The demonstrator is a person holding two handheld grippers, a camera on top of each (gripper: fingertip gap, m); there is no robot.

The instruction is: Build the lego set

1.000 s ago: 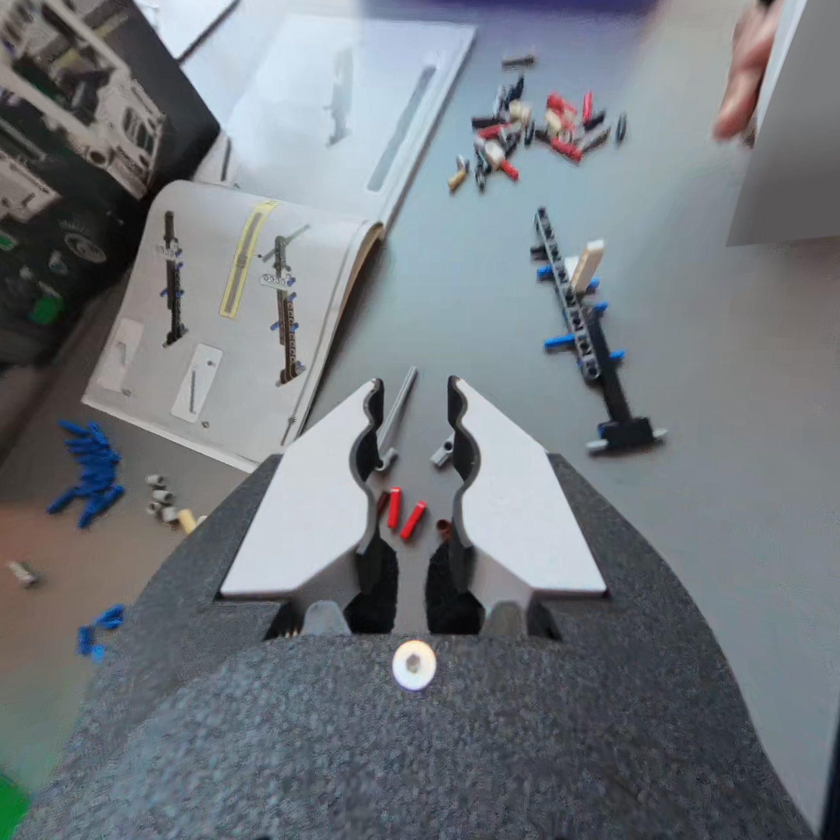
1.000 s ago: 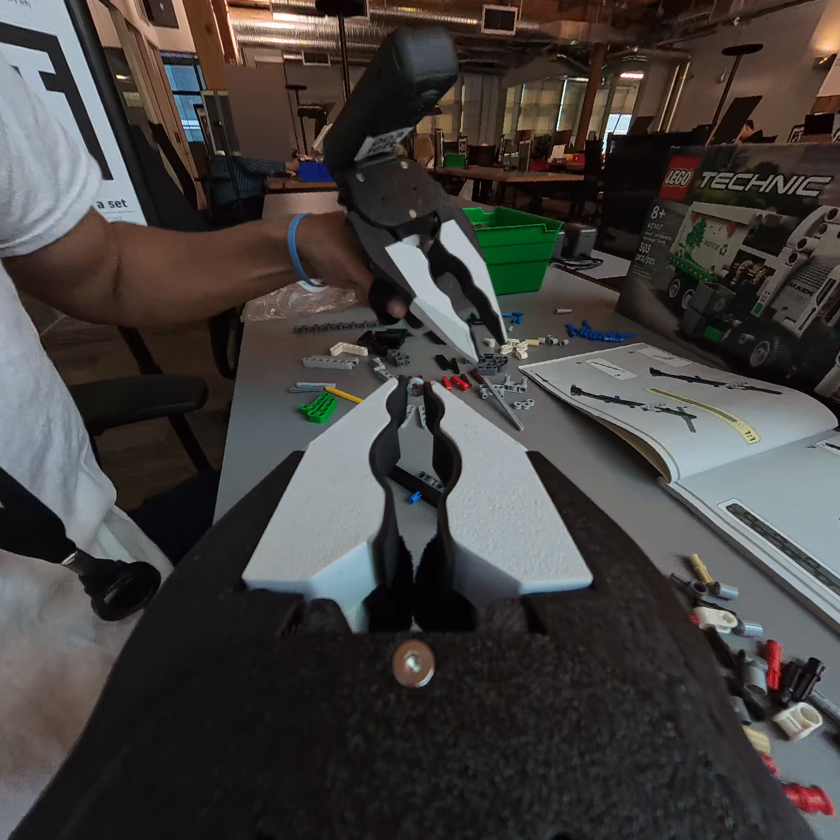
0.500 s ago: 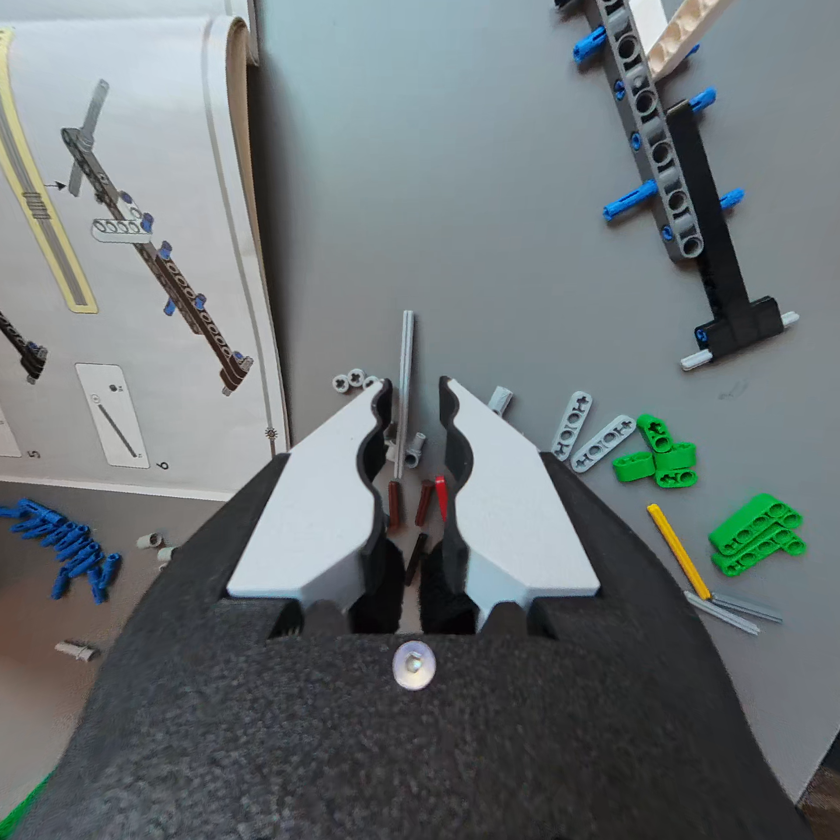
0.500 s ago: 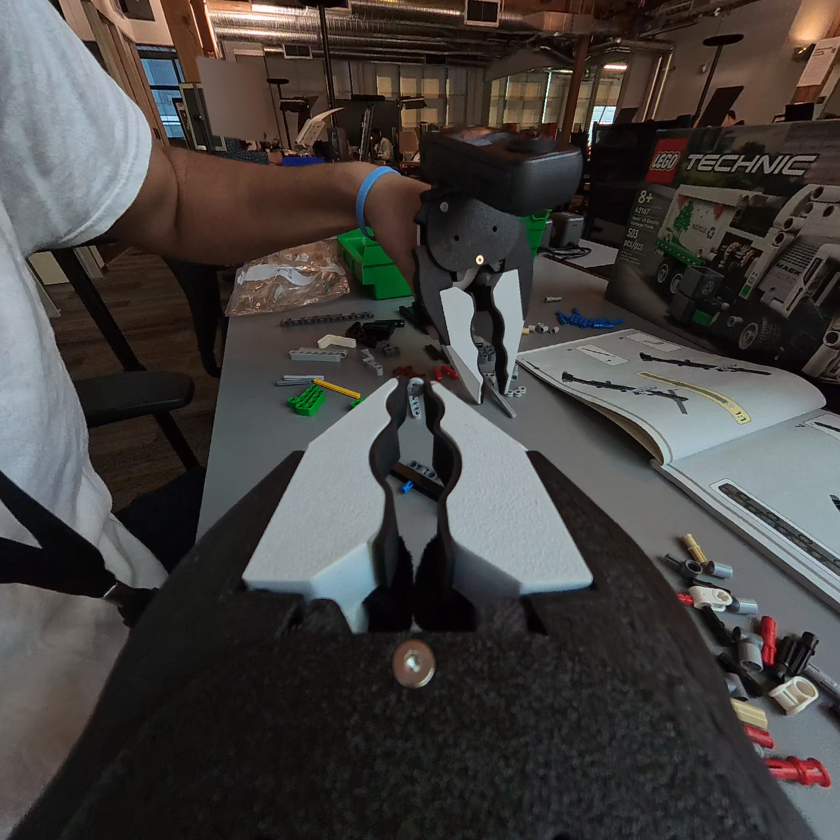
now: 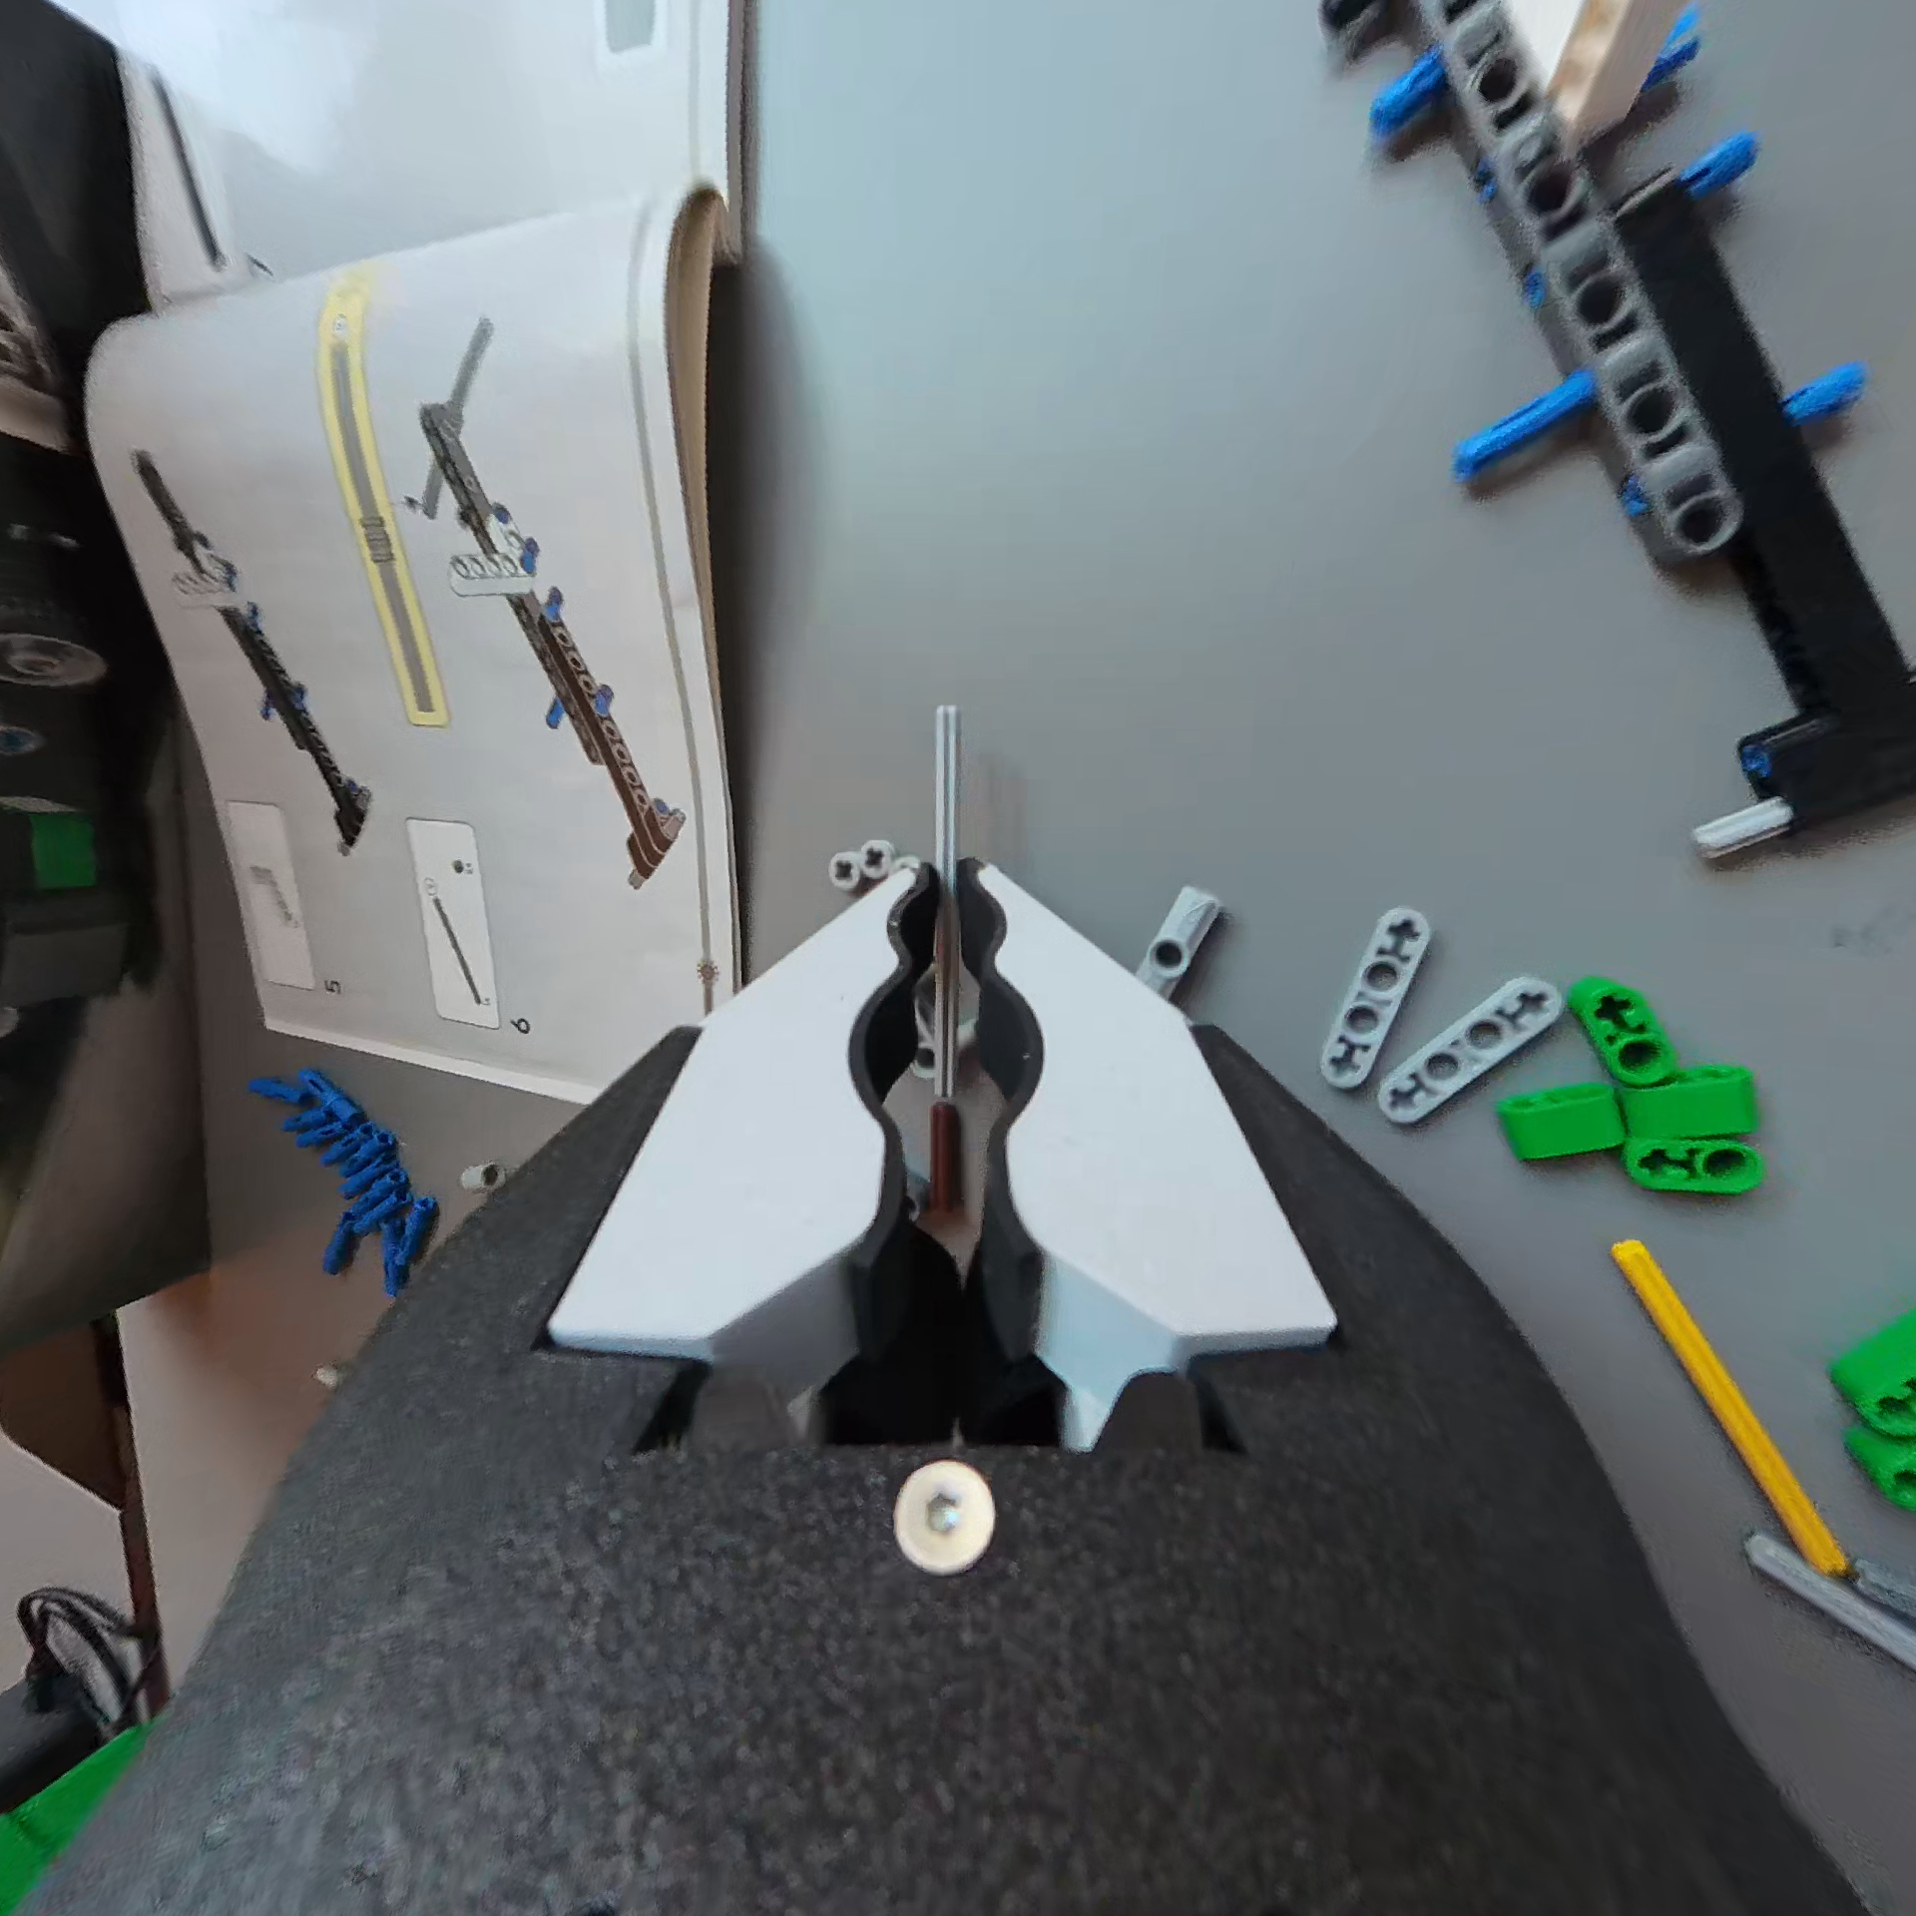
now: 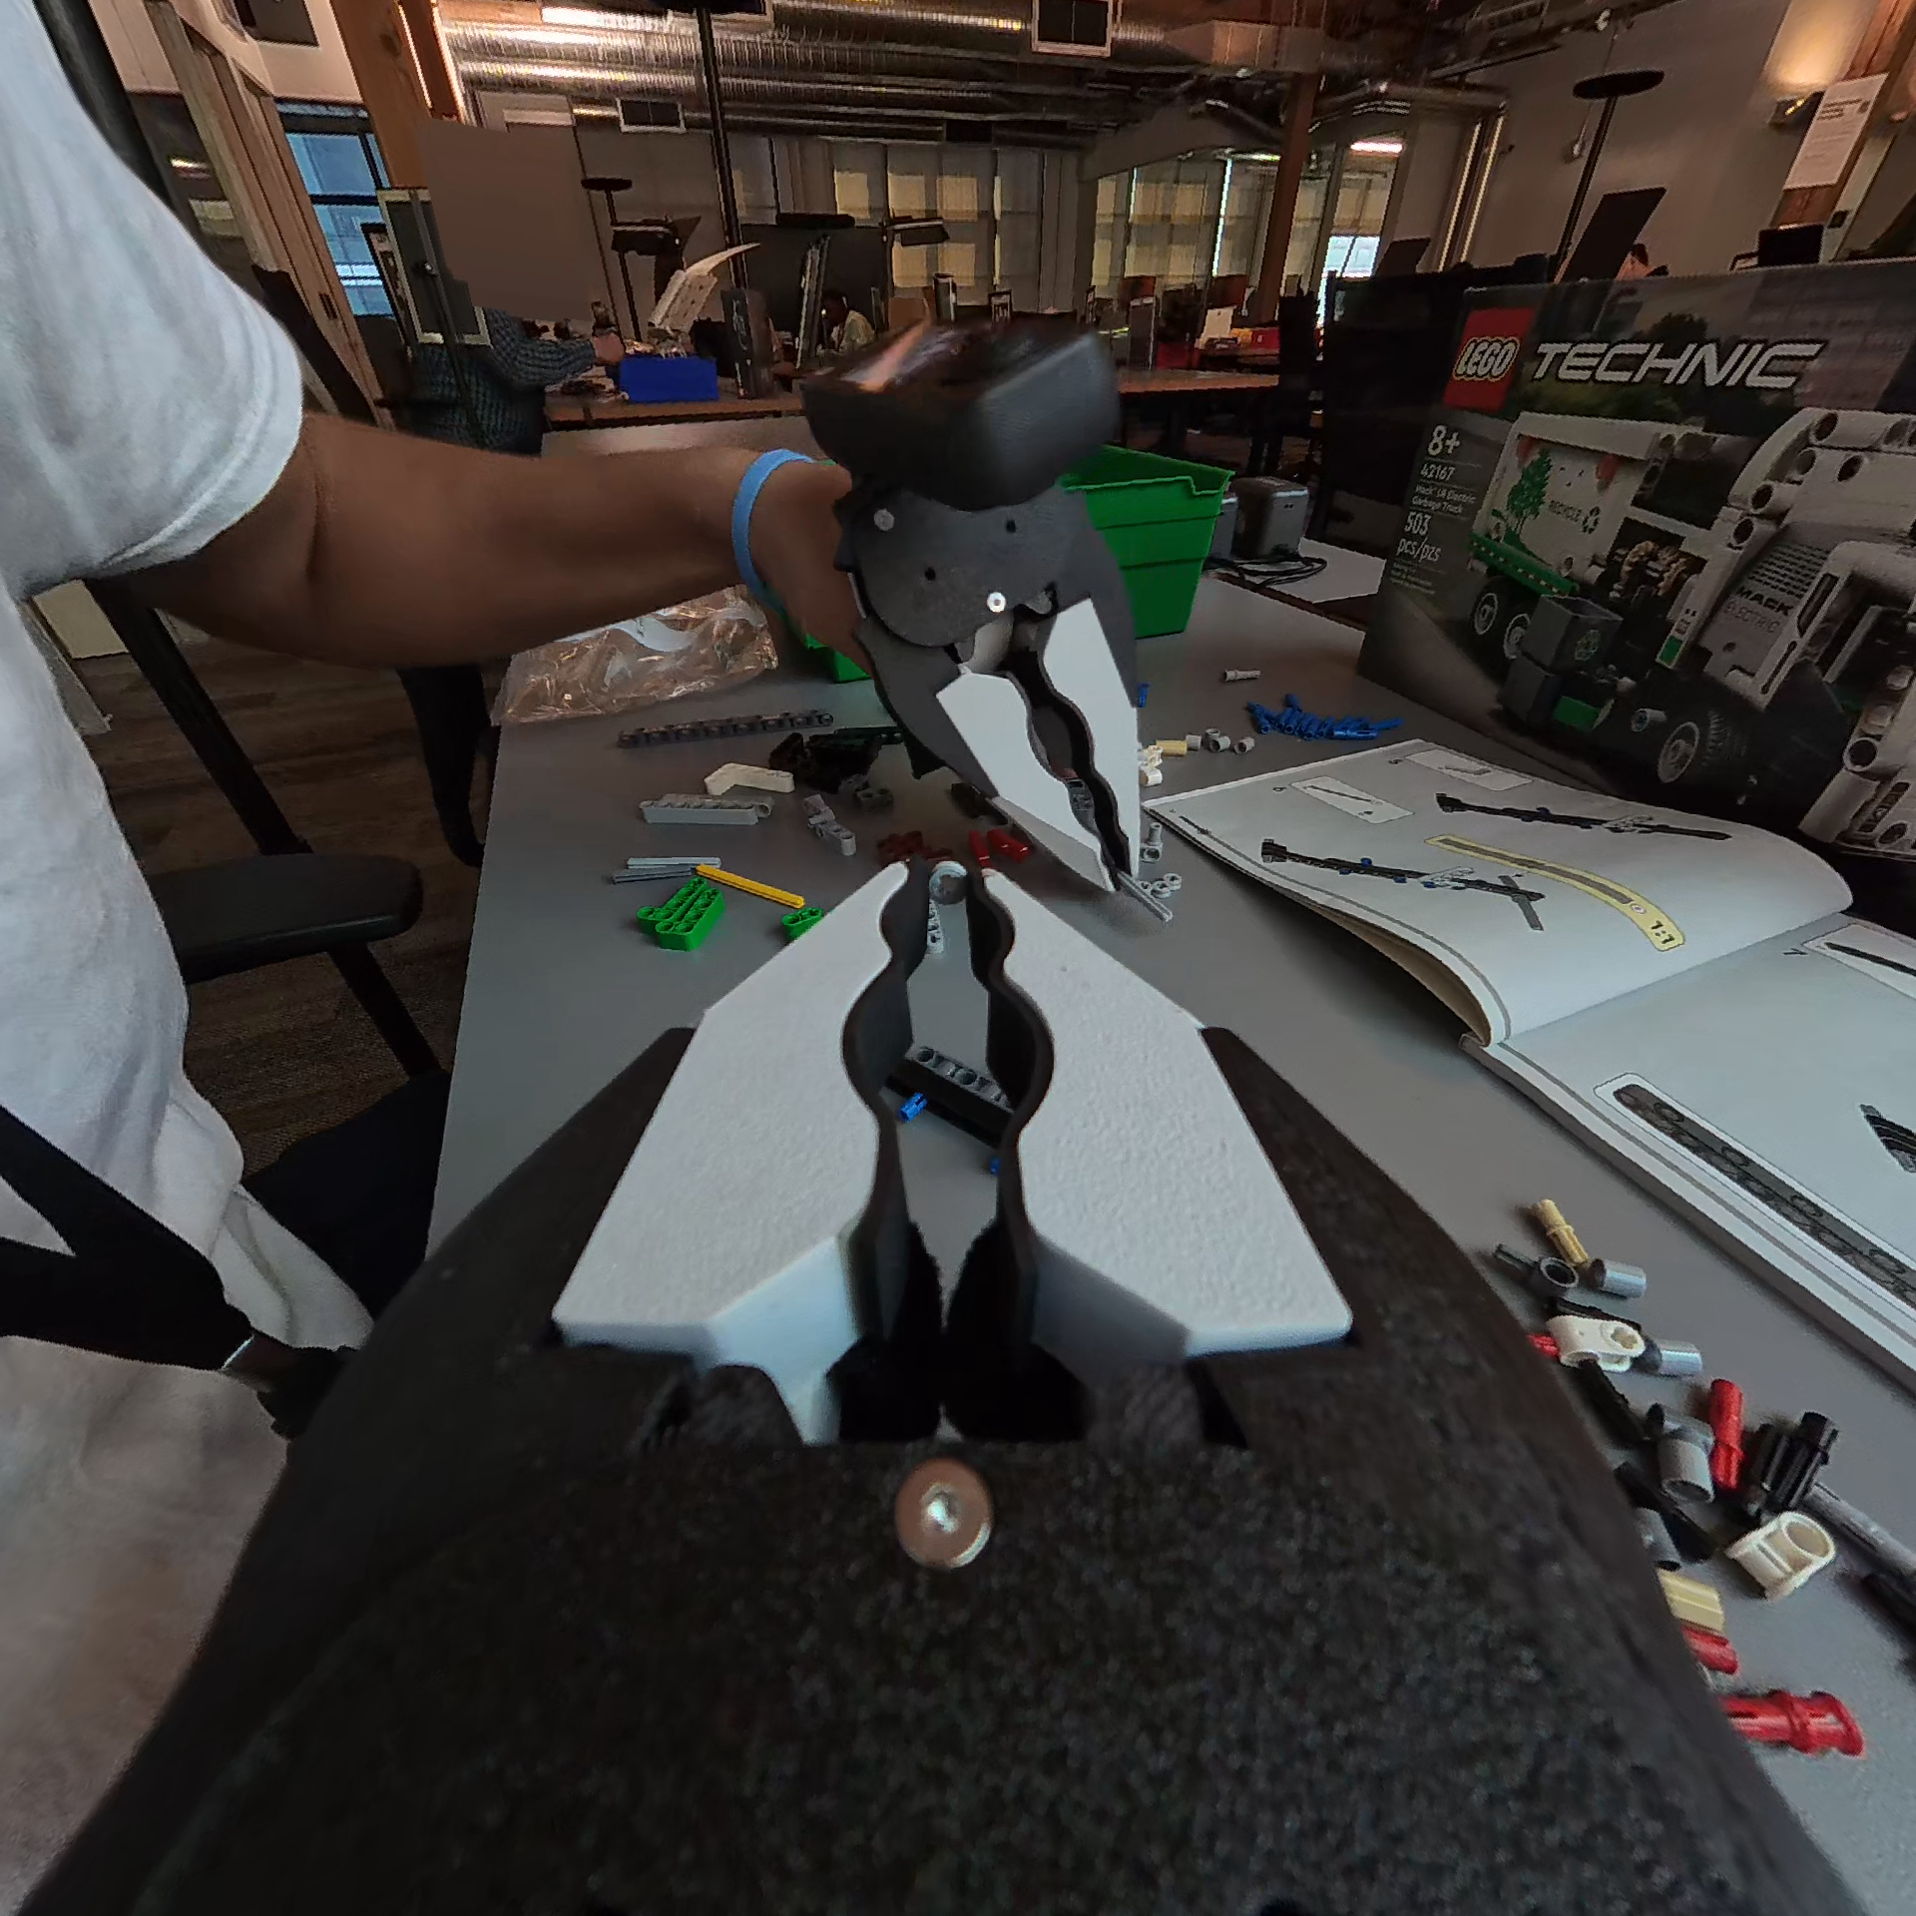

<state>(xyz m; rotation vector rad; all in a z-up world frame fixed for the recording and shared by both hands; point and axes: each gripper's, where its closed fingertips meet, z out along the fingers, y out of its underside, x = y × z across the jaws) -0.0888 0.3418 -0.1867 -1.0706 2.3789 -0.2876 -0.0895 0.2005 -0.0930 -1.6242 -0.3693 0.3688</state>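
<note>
The left hand-held gripper [image 5: 946, 881] had its tips pinched together on the long grey axle [image 5: 947, 788], which ran straight down the slot between the fingers and poked out ahead of them over the grey table [image 5: 1089, 415]. Whether the rod was already clear of the table could not be told. It looked a light, stiff, thin plastic rod, smooth enough to swivel or slide in a narrow pinch, so a hold near its middle and square across it seemed the safer bet; here the tips gripped it well along its length, leaving a fair stretch free in front. A short dark brown piece [image 5: 944, 1166] lay in line with it back between the fingers. Off to the right lay the part-built beam assembly [image 5: 1617, 342] with its blue pins, well apart from the axle, and the open instruction booklet [image 5: 435, 622] sat to the left. Small grey links [image 5: 1374, 995] and green connectors [image 5: 1638, 1099] were scattered near the gripper's right side. The right hand-held gripper [image 6: 946, 881] hung above the table with its tips nearly together and a small round grey piece [image 6: 946, 881] at the gap; whether it was clamped there or simply lay behind could not be told
</note>
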